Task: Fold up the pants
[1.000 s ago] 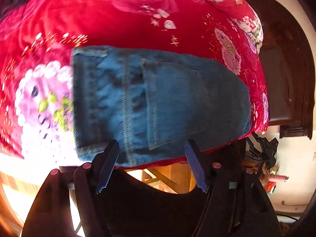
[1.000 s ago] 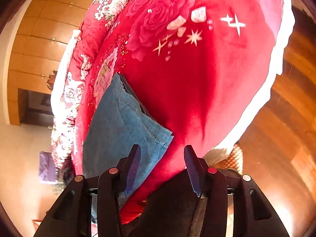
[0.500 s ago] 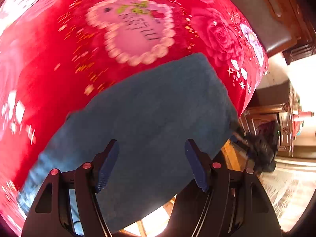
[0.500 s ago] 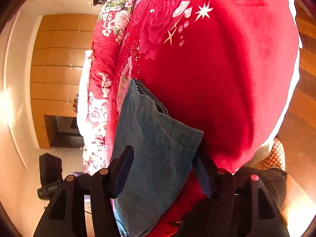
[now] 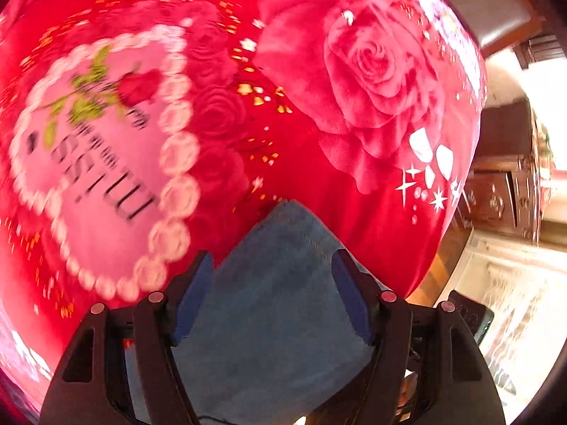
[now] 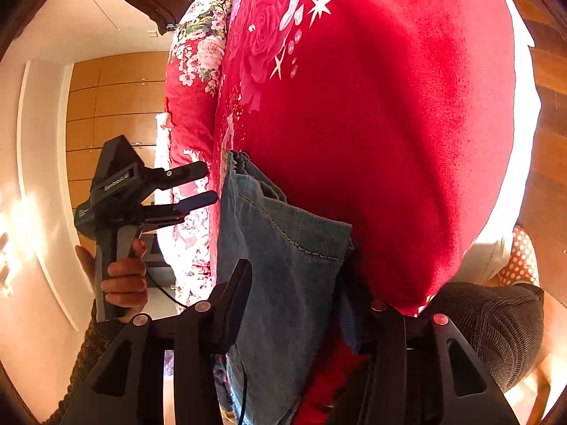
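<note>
Your left gripper (image 5: 273, 269) is spread wide, fingers apart over the folded pants (image 5: 276, 304) without gripping them — seen from the right wrist, it hangs beside the bed edge. The denim lies on the red rose blanket (image 5: 354, 106). Your right gripper (image 6: 301, 283) is also released — the pants' hem (image 6: 312, 244) sits between its fingers.

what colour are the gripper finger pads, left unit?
Blue pads on black fingers, clearest in the left wrist view, straddling the folded blue denim pants.

Blue denim pants (image 5: 280, 304) on red rose-patterned blanket (image 5: 354, 113), pink heart print.
</note>
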A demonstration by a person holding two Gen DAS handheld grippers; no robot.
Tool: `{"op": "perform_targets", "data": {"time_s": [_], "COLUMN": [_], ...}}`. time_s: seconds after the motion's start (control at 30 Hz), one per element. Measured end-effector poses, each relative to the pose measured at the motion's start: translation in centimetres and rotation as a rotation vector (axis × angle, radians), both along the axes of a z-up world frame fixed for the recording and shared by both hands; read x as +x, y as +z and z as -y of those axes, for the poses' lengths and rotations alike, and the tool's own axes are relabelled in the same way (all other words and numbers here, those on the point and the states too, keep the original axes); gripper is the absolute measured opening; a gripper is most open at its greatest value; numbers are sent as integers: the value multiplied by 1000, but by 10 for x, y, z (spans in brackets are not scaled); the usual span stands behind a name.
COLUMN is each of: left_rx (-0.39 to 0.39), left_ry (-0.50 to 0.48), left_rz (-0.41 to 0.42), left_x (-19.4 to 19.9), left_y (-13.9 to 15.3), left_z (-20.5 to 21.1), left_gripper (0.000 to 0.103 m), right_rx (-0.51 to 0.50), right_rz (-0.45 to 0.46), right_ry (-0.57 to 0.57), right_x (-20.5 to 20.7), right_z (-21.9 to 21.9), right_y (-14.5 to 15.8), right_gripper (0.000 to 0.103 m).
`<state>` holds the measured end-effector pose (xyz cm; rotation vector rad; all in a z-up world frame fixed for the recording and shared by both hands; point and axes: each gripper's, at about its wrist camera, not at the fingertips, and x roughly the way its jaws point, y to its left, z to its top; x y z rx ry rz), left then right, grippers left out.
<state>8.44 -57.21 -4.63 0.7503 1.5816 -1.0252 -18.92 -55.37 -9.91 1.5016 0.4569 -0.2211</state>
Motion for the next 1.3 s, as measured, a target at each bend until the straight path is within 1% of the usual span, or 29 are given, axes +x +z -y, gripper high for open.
{"op": "perform_targets", "data": {"time_s": [0.07, 0.13, 0.2, 0.27, 0.3, 0.33, 0.4, 0.47, 0.5, 0.53, 0.57, 0.6, 0.63, 0.67, 0.7, 0.77, 0.8, 0.83, 0.9, 1.13, 1.23, 1.3], "left_rx": [16, 32, 54, 64, 55, 39, 17, 2, -5, -15, -25, -31, -37, -46, -54, -86, -105, -119, -151, -252, -281, -302], "left_ry": [-61, -130, -185, -234, -273, -314, -398, -444, -447, -439, -425, -411, -397, -388, -383, -368, -355, -341, -310, -193, -117, -64], "left_rz": [36, 48, 34, -13, -33, -44, -68, -29, -16, -8, 0, 2, 7, 12, 23, 54, 61, 60, 65, 98, 107, 102], "left_x": [0, -1, -4, -11, -18, -27, -44, -55, -57, -56, -55, -52, -50, -50, -50, -52, -55, -56, -55, -33, -19, -13], "left_y": [-7, -14, -23, -32, -33, -33, -31, -29, -28, -26, -24, -22, -20, -17, -15, -5, -1, 3, 18, 81, 98, 105], "left_z": [10, 18, 23, 25, 26, 26, 25, 23, 22, 21, 20, 18, 16, 13, 9, 1, -12, -15, -26, -92, -120, -146], "left_gripper": [68, 68, 68, 73, 81, 83, 83, 82, 79, 66, 58, 44, 29, 21, 12, 10, 9, 9, 9, 9, 9, 9], "right_rx": [17, 31, 33, 35, 36, 36, 34, 32, 31, 28, 25, 23, 22, 25, 35, 45, 32, 10, -58, -309, -402, -443], "right_rz": [17, 30, 31, 30, 29, 28, 27, 26, 26, 24, 22, 23, 19, 13, 12, 14, 19, 25, 43, 82, 97, 104], "right_ry": [-7, -12, -12, -11, -11, -12, -12, -13, -14, -14, -14, -13, -15, -18, -22, -26, -20, -12, 18, 182, 273, 336], "right_x": [-2, -2, -2, -1, -1, 0, 0, 2, 3, 3, 4, 6, 6, 6, 5, 5, 6, 7, 11, 38, 51, 60], "right_z": [1, 2, 2, 3, 3, 3, 4, 4, 4, 4, 4, 4, 4, 4, 5, 6, 7, 7, 6, -16, -37, -53], "right_y": [-2, -5, -5, -5, -5, -5, -5, -4, -3, -3, -2, -2, -2, -3, -5, -6, -4, 1, 16, 83, 113, 128], "right_gripper": [46, 46, 46, 46, 46, 46, 46, 46, 46, 46, 46, 44, 37, 32, 24, 22, 20, 18, 17, 16, 16, 16]}}
